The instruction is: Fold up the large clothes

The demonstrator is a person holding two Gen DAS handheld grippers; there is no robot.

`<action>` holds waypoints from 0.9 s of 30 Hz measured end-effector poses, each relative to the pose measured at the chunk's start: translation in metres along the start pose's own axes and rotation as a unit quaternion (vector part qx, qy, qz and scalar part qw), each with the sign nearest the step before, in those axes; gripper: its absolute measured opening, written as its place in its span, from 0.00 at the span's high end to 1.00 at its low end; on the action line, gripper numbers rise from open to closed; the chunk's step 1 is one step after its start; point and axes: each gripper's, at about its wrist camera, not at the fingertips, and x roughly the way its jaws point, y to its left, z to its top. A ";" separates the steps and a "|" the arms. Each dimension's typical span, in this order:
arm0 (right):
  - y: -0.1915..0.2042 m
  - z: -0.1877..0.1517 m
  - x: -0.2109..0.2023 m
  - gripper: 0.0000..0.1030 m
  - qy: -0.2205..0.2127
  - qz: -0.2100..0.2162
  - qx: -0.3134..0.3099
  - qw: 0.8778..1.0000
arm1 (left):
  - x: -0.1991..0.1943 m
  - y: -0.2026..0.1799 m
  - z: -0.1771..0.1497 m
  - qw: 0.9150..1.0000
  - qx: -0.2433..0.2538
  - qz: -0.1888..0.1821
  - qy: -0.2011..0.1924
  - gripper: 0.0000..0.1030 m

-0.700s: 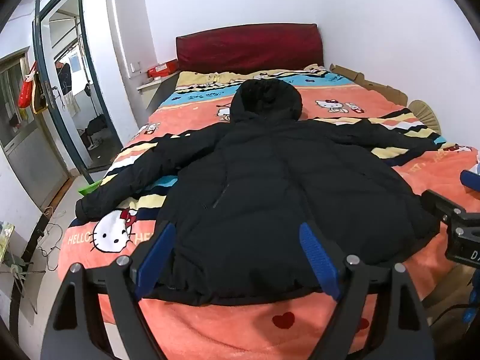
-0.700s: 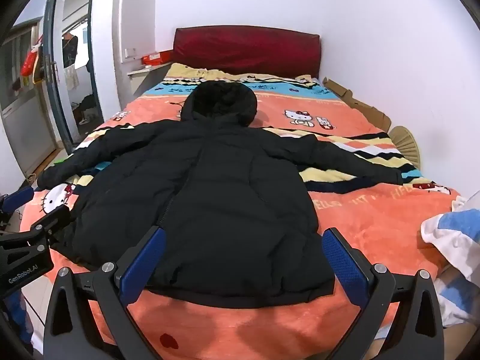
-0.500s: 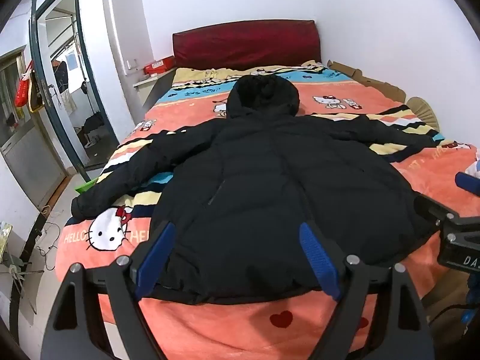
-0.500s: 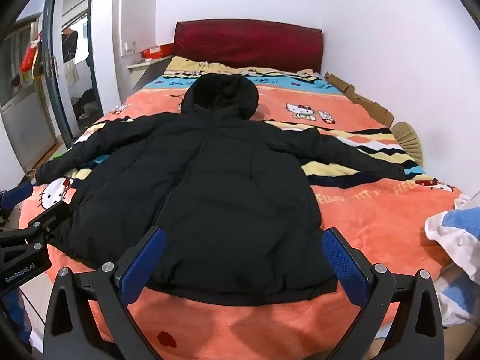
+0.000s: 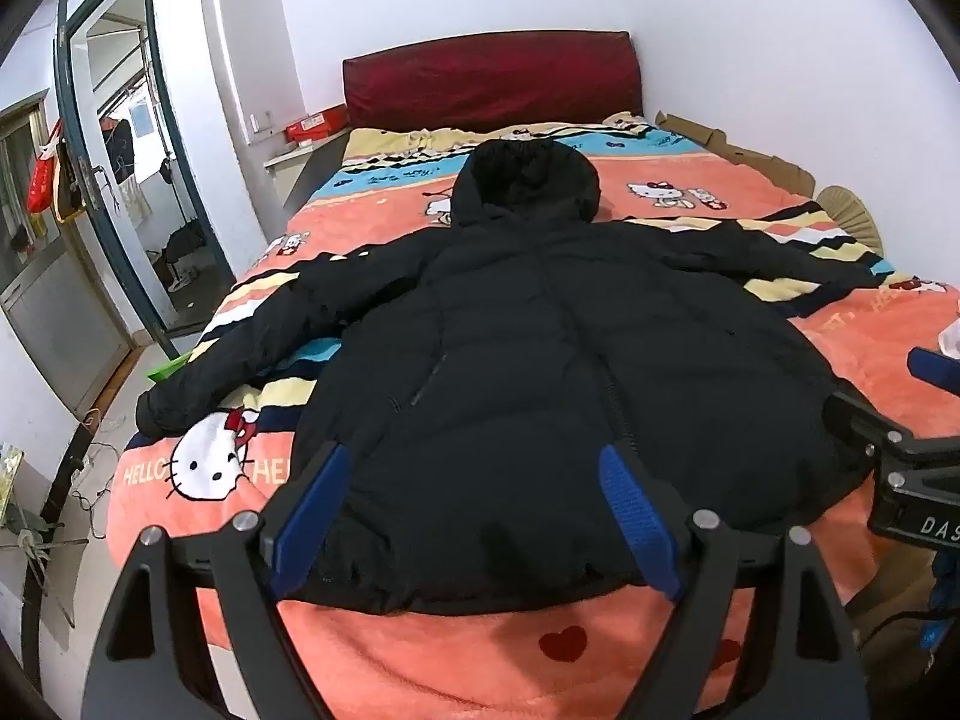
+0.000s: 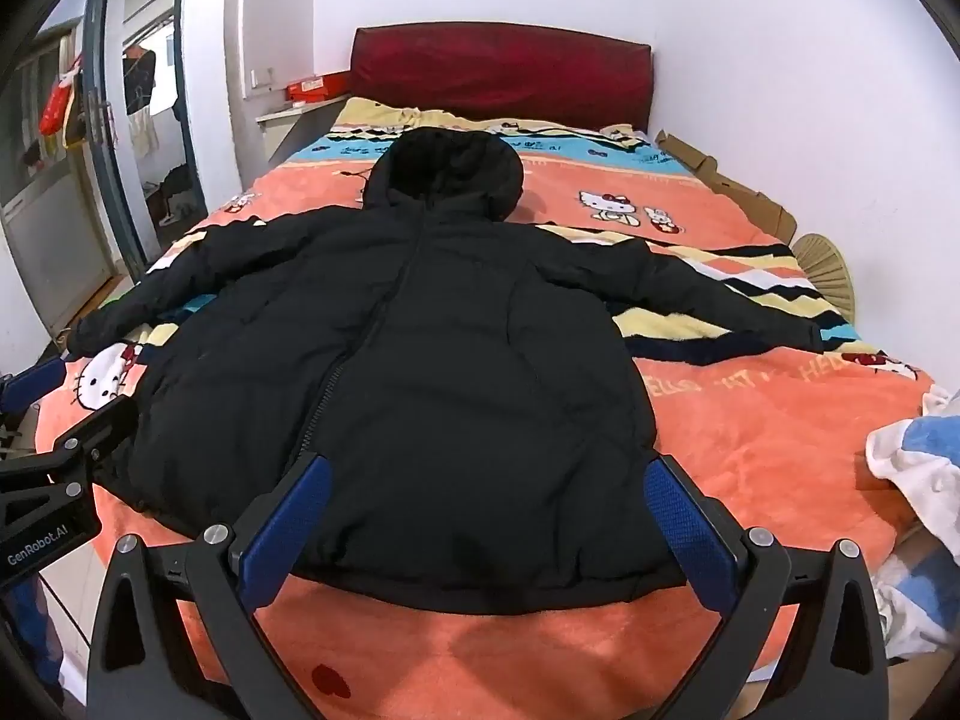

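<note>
Black hooded puffer jacket (image 5: pixel 540 372) flat on bed blanket (image 5: pixel 690 210), hem at foot edge, hood toward red headboard (image 5: pixel 486 78), sleeves spread. Left gripper (image 5: pixel 474 510) and right gripper (image 6: pixel 486 516): jaws fully spread, empty, above hem. White-blue cloth (image 6: pixel 918 462) at right foot corner; cardboard (image 6: pixel 720 180) along wall edge.

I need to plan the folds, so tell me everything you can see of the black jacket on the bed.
The black jacket is a puffy, quilted hooded coat of smooth padded fabric. It lies flat and unfolded on the orange cartoon blanket, front up, with the zipper closed down the middle. The hood points toward the red headboard, the hem toward the camera at the foot of the bed. Both sleeves are spread out sideways. Nothing lies on it, and neither set of tongs touches it.
</note>
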 end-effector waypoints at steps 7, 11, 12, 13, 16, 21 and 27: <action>-0.001 0.002 0.007 0.01 0.007 -0.001 0.001 1.000 | 0.007 -0.002 0.003 1.000 0.001 0.003 0.006 0.18; -0.001 0.003 0.012 0.01 0.013 -0.002 0.003 1.000 | 0.010 -0.003 0.003 1.000 0.003 0.004 0.007 0.18; -0.001 0.003 0.013 0.01 0.014 -0.003 0.003 1.000 | 0.011 -0.004 0.004 1.000 0.004 0.004 0.007 0.18; -0.002 0.004 0.014 0.01 0.015 -0.003 0.002 1.000 | 0.012 -0.004 0.004 1.000 0.005 0.003 0.009 0.18; -0.003 0.006 0.017 0.01 0.016 -0.004 0.001 1.000 | 0.018 -0.006 0.004 1.000 0.013 -0.007 0.016 0.18; -0.004 0.010 0.022 0.01 0.019 -0.006 0.000 1.000 | 0.022 -0.011 0.007 0.999 0.025 -0.016 0.014 0.18; -0.005 0.013 0.027 0.01 0.026 -0.013 -0.006 1.000 | 0.026 -0.014 0.010 0.999 0.032 -0.015 0.015 0.18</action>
